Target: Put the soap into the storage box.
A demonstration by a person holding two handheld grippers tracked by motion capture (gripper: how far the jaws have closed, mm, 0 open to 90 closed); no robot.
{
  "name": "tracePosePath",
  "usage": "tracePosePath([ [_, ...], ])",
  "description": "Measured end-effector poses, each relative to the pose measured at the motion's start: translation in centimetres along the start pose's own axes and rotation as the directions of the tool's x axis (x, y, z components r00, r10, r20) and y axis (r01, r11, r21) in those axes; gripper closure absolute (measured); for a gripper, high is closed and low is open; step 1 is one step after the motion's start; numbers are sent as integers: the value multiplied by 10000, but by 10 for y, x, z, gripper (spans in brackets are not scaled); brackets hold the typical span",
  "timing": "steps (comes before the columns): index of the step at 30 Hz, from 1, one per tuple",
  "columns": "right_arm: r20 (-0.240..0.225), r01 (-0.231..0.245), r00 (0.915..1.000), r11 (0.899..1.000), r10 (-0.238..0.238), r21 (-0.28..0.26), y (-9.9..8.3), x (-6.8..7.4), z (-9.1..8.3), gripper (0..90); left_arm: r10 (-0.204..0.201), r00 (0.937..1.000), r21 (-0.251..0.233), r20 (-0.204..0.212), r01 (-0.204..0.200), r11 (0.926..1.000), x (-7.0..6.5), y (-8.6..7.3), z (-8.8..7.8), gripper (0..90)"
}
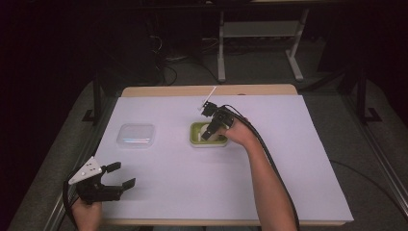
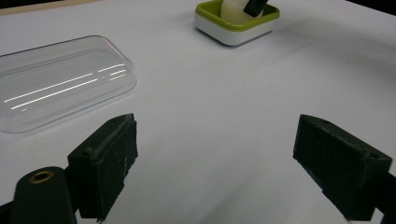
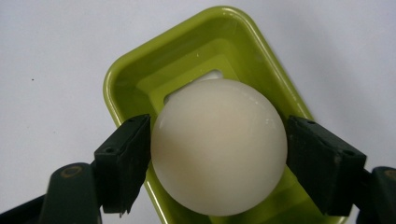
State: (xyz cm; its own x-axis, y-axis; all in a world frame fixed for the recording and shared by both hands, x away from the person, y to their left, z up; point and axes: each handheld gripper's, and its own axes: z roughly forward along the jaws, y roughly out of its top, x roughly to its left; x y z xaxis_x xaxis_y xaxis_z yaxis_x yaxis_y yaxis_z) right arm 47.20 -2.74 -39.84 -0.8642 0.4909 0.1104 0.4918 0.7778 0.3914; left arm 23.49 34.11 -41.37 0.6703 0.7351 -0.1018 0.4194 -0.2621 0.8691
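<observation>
A cream-white ball [image 3: 218,149] sits between the jaws of my right gripper [image 3: 218,156], which press on both its sides. It is held just inside a lime-green dish [image 3: 121,79] with a white base. From above, the right gripper [image 1: 211,131] points down into the green dish [image 1: 194,140] at mid table. My left gripper [image 1: 122,175] rests near the front left edge, open, with nothing between its jaws. In the left gripper view the open left gripper [image 2: 217,140] faces bare white surface, with the green dish [image 2: 233,33] and the ball [image 2: 232,9] far ahead.
A clear plastic lid [image 1: 136,135] lies flat left of the dish, ahead of the left gripper; it is large at the left in the left gripper view as the lid [image 2: 60,84]. White paper [image 1: 288,159] covers the table. Desk legs and cables stand beyond the far edge.
</observation>
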Motion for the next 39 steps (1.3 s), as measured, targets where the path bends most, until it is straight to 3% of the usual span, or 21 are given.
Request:
tracePosePath([
  [11,-57,9,10000,9986,-12,-526,-5,0,-18,254,40,10000,53,19,-40,10000,-1,1,1,130],
  [29,-188,-5,9998,9966,-11,-823,-23,2,-39,251,114,9999,71,32,-114,9999,-3,2,3,130],
  [39,-362,-46,9993,9955,12,-944,-34,4,-42,251,126,9999,74,20,-126,9999,-3,2,3,130],
])
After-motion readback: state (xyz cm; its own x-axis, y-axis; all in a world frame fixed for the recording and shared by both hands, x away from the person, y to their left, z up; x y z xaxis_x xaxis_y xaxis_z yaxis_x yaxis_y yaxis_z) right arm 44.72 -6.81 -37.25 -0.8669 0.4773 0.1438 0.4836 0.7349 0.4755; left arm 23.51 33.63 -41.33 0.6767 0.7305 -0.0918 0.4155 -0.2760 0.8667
